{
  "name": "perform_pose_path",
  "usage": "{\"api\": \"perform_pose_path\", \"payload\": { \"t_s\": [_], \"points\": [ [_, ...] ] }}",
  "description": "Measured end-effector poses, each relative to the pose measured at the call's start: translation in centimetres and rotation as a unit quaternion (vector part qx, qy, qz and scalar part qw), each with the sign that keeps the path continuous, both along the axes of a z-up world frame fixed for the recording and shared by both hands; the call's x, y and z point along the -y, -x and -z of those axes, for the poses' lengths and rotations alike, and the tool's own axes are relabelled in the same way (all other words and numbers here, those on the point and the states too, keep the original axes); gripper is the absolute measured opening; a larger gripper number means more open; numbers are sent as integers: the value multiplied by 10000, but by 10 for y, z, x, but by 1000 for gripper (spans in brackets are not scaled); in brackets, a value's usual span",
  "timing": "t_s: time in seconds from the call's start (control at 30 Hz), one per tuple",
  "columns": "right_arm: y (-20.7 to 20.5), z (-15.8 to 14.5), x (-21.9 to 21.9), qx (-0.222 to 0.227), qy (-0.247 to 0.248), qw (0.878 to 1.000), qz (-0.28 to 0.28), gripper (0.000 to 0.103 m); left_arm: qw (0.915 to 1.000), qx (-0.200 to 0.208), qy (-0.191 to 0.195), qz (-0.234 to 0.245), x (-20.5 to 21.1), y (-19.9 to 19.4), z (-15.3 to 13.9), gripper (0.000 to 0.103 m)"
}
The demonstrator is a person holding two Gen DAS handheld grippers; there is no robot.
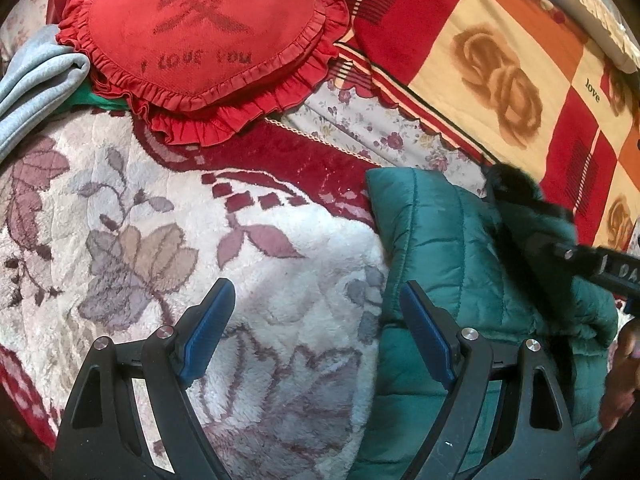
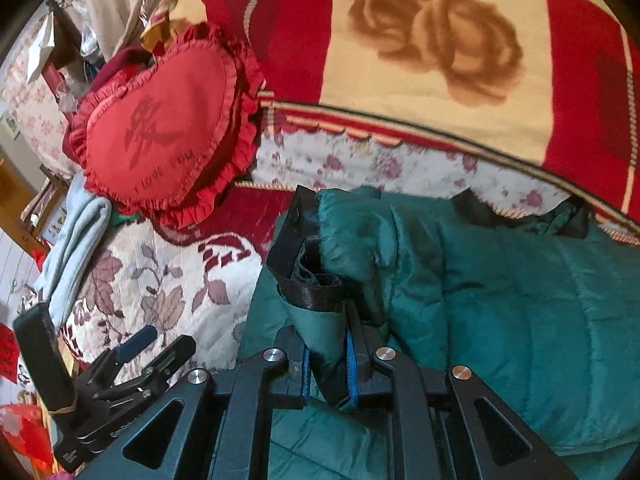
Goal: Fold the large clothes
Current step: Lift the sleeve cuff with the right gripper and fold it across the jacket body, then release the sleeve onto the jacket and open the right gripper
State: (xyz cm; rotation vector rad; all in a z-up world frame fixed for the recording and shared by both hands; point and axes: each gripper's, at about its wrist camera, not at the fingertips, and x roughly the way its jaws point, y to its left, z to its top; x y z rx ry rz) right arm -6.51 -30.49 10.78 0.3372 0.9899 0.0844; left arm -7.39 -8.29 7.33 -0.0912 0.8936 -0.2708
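A dark green puffer jacket (image 1: 452, 248) lies on the floral plush blanket (image 1: 120, 240). My left gripper (image 1: 316, 320) is open and empty, over the blanket at the jacket's left edge; its right finger is above the jacket. My right gripper (image 2: 328, 360) is shut on a cuff of the jacket (image 2: 520, 300), a green sleeve end with black lining and strap (image 2: 308, 280), held above the jacket body. The left gripper also shows in the right wrist view (image 2: 136, 344), to the left. The right gripper's body shows at the right of the left wrist view (image 1: 600, 268).
A red heart-shaped frilled pillow (image 1: 200, 36) lies beyond the jacket. A grey folded garment (image 1: 32, 84) lies at the left. A red, cream and orange rose-print blanket (image 1: 500, 68) covers the far side. Furniture and clutter (image 2: 52, 48) stand at the far left.
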Motion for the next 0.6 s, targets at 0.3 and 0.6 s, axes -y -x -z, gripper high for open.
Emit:
{"api": "perform_pose_path", "payload": {
  "t_s": [0.3,0.6],
  "points": [
    [-2,23,-7,-185,-151,9997,-56,13,10000,-62,28,8,-1,-1,3,84],
    [-8,34,-9,-337,-464,9983,-126,59,10000,-80,58,-4,0,1,1,84]
  ]
}}
